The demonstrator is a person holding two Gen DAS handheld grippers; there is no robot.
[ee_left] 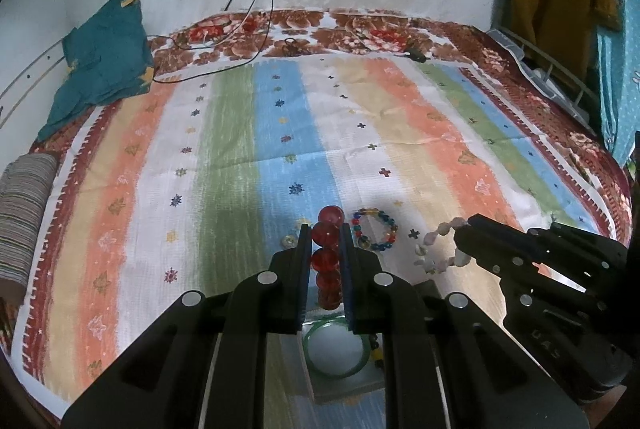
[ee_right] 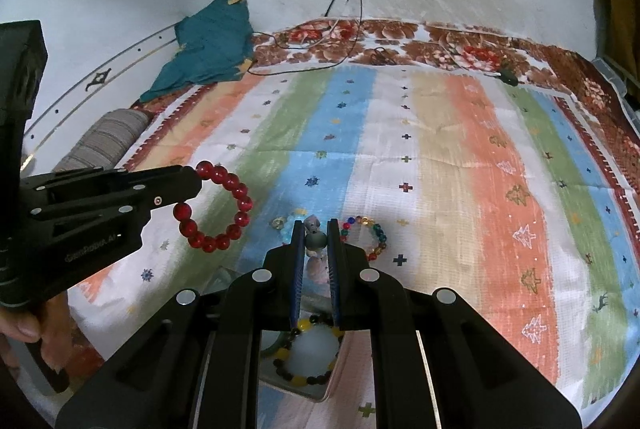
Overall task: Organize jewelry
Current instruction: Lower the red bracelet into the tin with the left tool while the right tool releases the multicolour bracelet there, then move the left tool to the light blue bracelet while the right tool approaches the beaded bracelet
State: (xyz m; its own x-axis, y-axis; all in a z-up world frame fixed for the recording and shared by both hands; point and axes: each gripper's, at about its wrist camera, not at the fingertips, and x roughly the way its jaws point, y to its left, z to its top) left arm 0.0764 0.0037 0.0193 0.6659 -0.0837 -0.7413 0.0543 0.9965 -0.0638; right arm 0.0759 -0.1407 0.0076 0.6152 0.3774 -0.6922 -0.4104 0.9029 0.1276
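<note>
My left gripper (ee_left: 327,241) is pinching the red bead bracelet (ee_right: 216,207). In the left wrist view the beads run in a line straight out between the fingers, so the ring lies edge-on along the gripper's axis; in the right wrist view it hangs as an open loop off the fingertips, above the striped bedspread (ee_right: 460,157).

My right gripper (ee_right: 316,235) is pinching the pale stone bracelet (ee_left: 434,249) by a greyish bead between the pads. From the left wrist view its loop trails away from the fingertips toward the left gripper, curving down to the bedspread.

A multicoloured bead bracelet (ee_right: 370,235) lies flat on the bed just beyond and right of the right gripper's tips. Directly under the grippers sits a shallow tray (ee_right: 320,391) holding a yellow-and-black bead bracelet (ee_right: 308,379) and a green bangle (ee_left: 334,369), both lying flat side by side.
</note>
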